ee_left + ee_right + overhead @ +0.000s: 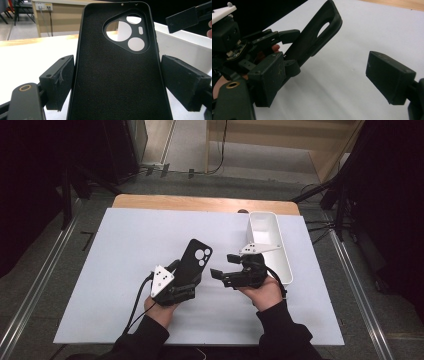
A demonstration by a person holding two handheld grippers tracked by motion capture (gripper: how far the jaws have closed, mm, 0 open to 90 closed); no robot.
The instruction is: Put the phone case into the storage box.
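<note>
Phone case (117,75) clamped between left gripper (117,85) jaws (upright).

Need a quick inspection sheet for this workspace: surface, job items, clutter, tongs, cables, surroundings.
Surface: white sheet over a wooden table.
Job's things: black phone case, empty, camera cutout at its far end, held tilted above the sheet; white bin at right, empty as far as visible.
Clutter: nothing seen.
Tongs: left tongs shut on the case's sides; right tongs open, empty, beside the case.
Cables: black cable trails from the left tongs.
Surroundings: floor cables, wooden furniture beyond the table.
</note>
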